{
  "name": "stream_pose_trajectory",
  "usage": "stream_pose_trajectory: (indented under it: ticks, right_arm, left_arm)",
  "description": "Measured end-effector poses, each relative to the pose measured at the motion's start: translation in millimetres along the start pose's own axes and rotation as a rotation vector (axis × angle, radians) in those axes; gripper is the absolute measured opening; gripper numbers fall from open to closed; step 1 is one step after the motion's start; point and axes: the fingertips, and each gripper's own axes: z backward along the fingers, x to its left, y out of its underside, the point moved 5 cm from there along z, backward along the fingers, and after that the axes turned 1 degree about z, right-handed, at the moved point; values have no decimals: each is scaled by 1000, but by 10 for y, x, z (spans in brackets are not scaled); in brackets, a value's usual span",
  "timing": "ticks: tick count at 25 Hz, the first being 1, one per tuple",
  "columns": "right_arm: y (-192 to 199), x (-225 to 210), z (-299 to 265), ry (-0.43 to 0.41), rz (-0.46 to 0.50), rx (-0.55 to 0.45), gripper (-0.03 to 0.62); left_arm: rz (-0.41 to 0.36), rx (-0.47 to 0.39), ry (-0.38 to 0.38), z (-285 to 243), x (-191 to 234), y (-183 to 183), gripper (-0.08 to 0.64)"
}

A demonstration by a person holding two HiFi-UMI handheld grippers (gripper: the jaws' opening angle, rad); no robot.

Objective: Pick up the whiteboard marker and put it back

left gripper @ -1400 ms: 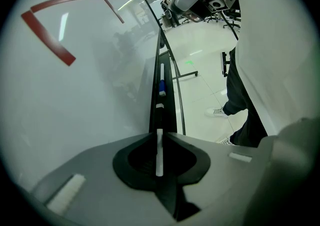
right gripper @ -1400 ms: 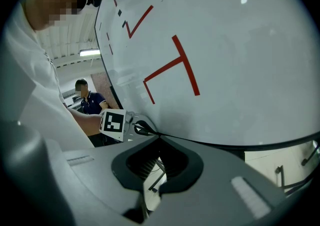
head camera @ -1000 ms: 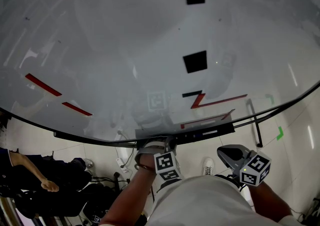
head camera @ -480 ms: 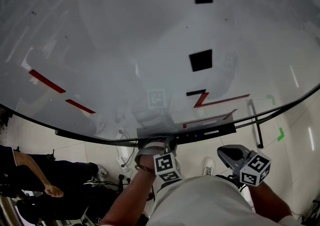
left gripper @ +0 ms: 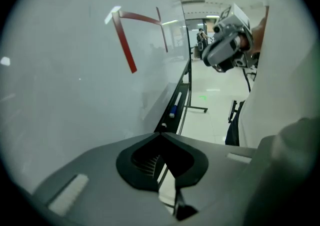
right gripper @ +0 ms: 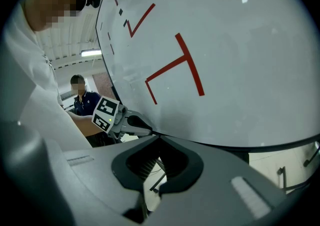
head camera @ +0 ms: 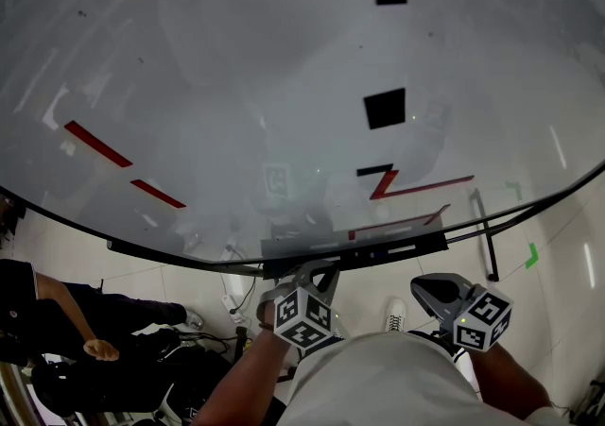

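The whiteboard marker (left gripper: 173,109), white with a blue cap, lies in the black tray (left gripper: 166,115) under the whiteboard, ahead of my left gripper (left gripper: 160,134). That gripper is shut with nothing between its jaws. In the head view it (head camera: 317,272) sits just below the tray (head camera: 359,251), left of the marker (head camera: 397,249). My right gripper (head camera: 423,284) hangs lower right of the tray, apart from it. In its own view, the right gripper (right gripper: 159,137) is shut and empty, with the left gripper (right gripper: 120,119) beyond it.
The whiteboard (head camera: 236,84) fills the upper head view, carrying red lines (head camera: 416,190) and black squares (head camera: 385,109). Its stand leg (head camera: 482,235) rises at the right. Another person (head camera: 66,330) and cables are on the floor at lower left.
My left gripper has drawn back a little from the tray and its marker cube has tilted. The right gripper has stayed put. The person at lower left has shifted.
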Motion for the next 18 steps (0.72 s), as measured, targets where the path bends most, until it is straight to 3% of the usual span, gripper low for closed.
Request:
stream_pose_trajectory:
  ticks: [5,10,18]
  right_arm:
    - [2,11,-17,-8,3,2,2]
    - [-31,21,-31,-14,4,-4,2]
    - [-22,13,-22,-17,-3,-6,2]
  left_arm:
    - [165,-134,38,151,30,-84,17]
    - [323,-288,140,280,0,-182,17]
    - [486,-358,216,390,-55,-208,17]
